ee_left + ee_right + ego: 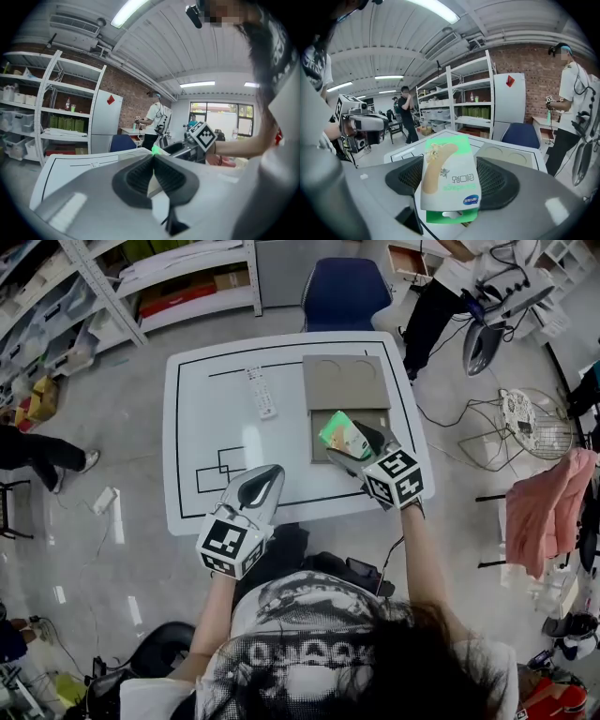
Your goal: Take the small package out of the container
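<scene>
table (pixel 206 427): right claw (pixel 354 450) grips package (pixel 343 434) over container (pixel 319 424)

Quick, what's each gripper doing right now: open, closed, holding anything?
Left gripper: closed, empty.
Right gripper: closed on the small package.

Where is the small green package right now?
Clamped in the right tongs, the small package is over the cardboard container on the right half of the white table in the head view.
</scene>
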Motion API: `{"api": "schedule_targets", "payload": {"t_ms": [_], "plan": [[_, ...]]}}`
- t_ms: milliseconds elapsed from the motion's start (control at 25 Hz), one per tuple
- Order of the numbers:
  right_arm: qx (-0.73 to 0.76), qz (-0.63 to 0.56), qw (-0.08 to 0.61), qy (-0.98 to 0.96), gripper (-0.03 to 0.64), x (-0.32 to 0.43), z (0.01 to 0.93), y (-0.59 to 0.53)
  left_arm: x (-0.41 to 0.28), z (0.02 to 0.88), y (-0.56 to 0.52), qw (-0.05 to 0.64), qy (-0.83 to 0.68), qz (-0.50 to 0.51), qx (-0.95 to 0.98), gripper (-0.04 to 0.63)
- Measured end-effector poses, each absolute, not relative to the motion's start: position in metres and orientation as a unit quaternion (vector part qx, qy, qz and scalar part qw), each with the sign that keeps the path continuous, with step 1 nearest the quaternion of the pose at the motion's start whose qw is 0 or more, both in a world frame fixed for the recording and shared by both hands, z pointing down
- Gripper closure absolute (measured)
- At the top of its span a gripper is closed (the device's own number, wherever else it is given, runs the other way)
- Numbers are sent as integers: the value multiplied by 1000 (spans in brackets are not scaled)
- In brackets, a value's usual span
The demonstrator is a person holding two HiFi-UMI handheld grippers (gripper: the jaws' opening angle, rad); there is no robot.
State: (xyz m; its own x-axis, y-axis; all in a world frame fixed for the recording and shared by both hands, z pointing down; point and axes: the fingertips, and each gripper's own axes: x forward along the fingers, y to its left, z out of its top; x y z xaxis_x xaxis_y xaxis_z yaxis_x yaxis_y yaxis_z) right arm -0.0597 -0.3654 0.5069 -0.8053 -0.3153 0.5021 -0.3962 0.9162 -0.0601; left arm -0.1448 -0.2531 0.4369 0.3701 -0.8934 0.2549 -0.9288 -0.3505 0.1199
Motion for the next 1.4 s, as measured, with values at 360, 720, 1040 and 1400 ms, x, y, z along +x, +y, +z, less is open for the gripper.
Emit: {"api": "schedule_targets", "payload": {"t_ms": [360,720,1040,1400], "plan": [[195,90,186,-959,253,-25,472,-303,-113,433,-216,119,-565,78,813,595],[189,101,161,-963,253,22,465,-233,-64,428,-158,116,-577,80,805,595],[177,108,149,-967,252,48,465,-184,-30,433,-114,124,-585,90,797,595],[161,115,148,-969,253,48,470,-150,-25,432,-92,124,-588,98,793,595]]}}
